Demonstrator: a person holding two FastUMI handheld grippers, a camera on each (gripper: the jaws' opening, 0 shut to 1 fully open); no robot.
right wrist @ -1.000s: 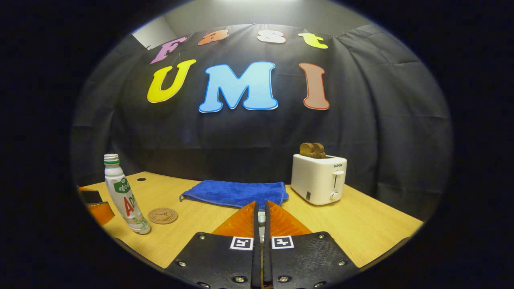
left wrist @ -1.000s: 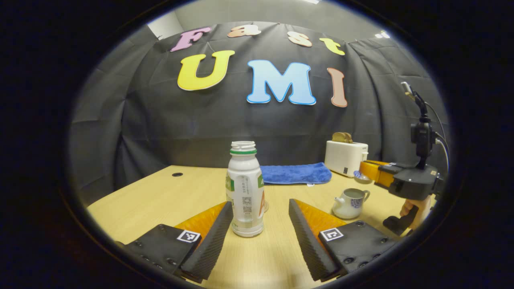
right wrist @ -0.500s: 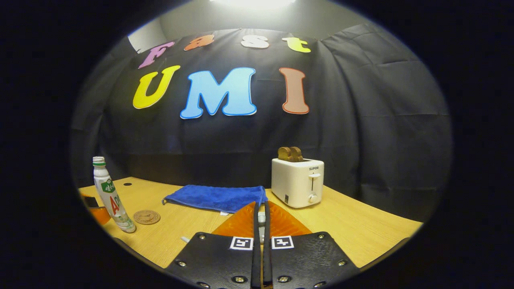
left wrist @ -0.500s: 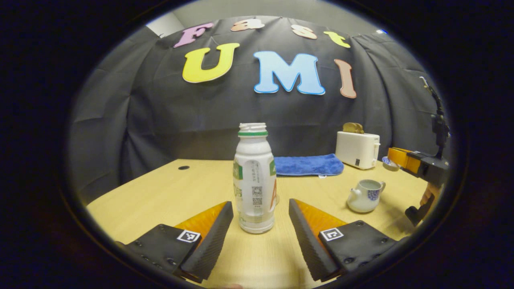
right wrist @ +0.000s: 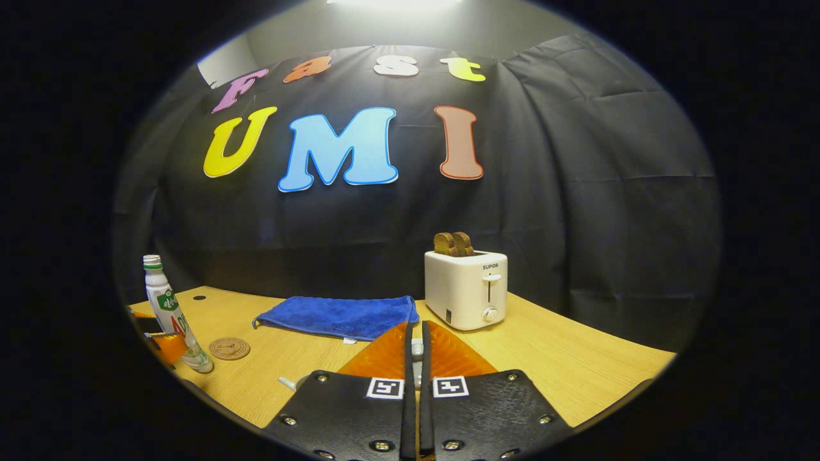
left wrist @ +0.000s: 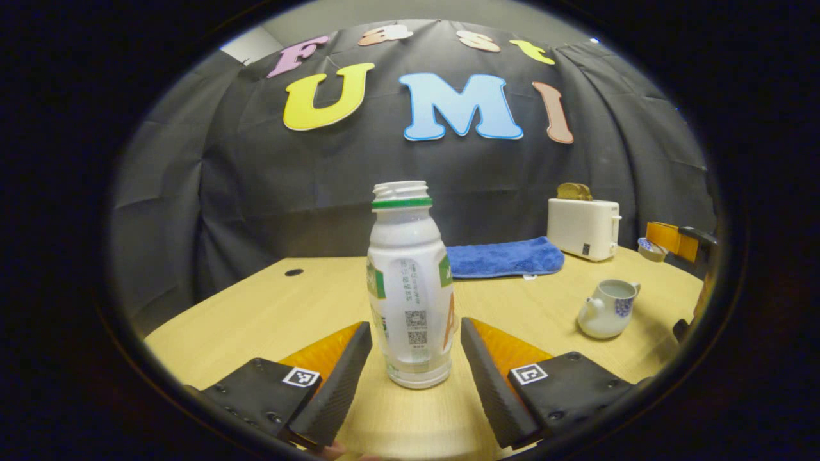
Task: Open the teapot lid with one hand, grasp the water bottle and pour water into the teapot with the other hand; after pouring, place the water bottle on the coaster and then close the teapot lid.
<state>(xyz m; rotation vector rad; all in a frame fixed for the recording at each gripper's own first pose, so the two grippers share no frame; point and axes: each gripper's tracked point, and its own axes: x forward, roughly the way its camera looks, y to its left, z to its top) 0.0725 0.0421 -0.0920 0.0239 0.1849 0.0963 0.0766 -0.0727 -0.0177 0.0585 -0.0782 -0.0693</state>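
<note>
Pale wood worktop (left wrist: pixel 269 307), booth corner: we have our left tool (left wrist: pixel 416 349) spread wide around the uncapped bottle (left wrist: pixel 410 288), which stands upright between the fingers, neither pad seeming to press it. Our right tool (right wrist: pixel 415 349) is pressed together on the lid (right wrist: pixel 417 349), held up to the right of the open teapot (left wrist: pixel 605 309). We judge the grasp to be the step in hand; next we must close on the bottle's waist, lift, and tip it over the pot. Beside the bottle, the coaster (right wrist: pixel 229 348) waits.
</note>
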